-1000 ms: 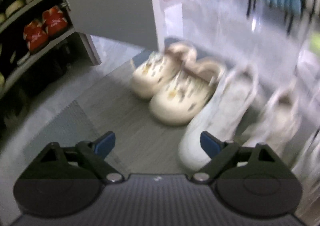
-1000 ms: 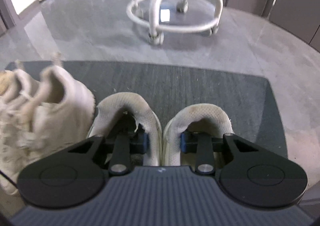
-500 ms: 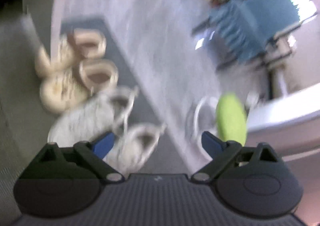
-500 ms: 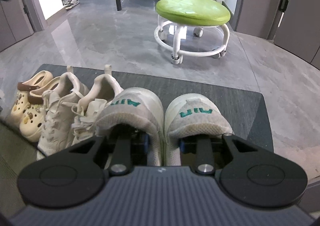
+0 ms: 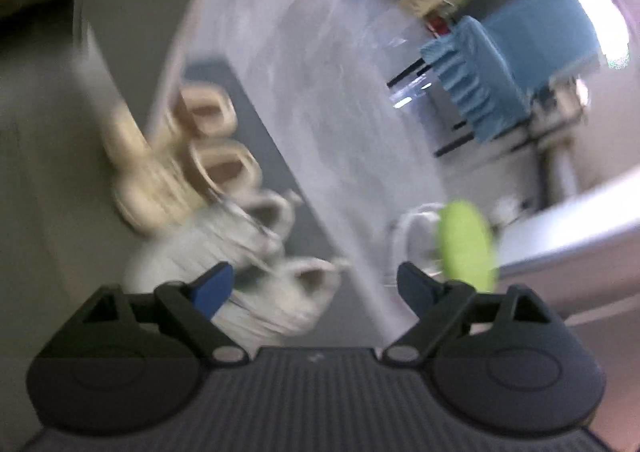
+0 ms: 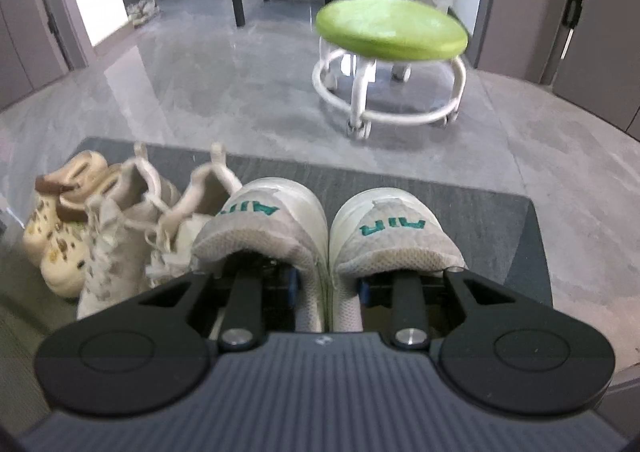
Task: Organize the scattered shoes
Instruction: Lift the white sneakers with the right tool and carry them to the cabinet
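Right gripper [image 6: 326,286] clamped on inner collars of white "AIR" sneaker pair [image 6: 328,228], above mat [image 6: 500,212]. Clogs [image 6: 60,228], lace-up sneakers [image 6: 140,228] lined up at 9 o'clock. Left gripper [image 5: 314,282] apart, empty. Judgement: pair still unplaced.

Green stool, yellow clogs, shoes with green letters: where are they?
Green stool [image 6: 391,30], right wrist view, seat top.
Yellow clogs [image 6: 60,252], right wrist view, toe of one.
Shoes with green letters [image 6: 394,226], right wrist view, heel tab.
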Demonstrator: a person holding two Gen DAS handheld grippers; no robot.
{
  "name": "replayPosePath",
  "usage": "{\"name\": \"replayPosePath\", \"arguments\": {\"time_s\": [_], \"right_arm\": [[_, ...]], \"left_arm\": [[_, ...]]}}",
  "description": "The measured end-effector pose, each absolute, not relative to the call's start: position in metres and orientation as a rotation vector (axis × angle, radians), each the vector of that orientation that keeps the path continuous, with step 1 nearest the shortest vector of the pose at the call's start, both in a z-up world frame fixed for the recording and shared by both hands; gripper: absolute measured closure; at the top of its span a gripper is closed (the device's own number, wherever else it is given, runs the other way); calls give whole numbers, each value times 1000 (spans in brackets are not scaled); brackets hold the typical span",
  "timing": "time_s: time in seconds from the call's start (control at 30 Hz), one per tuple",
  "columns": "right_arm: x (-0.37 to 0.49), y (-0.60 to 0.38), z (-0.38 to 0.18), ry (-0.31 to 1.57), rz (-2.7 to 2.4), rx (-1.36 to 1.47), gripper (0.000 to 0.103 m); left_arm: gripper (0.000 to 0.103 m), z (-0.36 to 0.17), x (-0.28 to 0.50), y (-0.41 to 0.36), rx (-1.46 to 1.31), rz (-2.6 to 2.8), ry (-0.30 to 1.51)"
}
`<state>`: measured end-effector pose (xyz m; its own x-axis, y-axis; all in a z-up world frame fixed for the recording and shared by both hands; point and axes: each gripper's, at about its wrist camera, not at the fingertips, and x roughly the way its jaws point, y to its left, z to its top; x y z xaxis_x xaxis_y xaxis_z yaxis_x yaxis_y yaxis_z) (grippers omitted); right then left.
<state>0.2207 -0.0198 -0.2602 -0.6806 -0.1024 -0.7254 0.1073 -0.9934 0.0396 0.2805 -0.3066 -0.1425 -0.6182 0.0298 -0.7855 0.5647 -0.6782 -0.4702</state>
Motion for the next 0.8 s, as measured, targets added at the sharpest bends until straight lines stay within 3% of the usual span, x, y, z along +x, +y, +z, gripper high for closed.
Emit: {"name": "replayPosePath", "arguments": {"time_s": [0.27,0.47,0.8], "right_arm": [[222,-45,-177,116,-2711,921,73],[230,-90,-111,216,-2524,800,73],[301,-199,-24,285,-2191,678,73]], "left_arm": [[14,-107,348,-323,1342,-1982,821],[14,-68,395,-360,1332,-1812,727],[14,-2,512,-453,1100,-1628,827]]}}
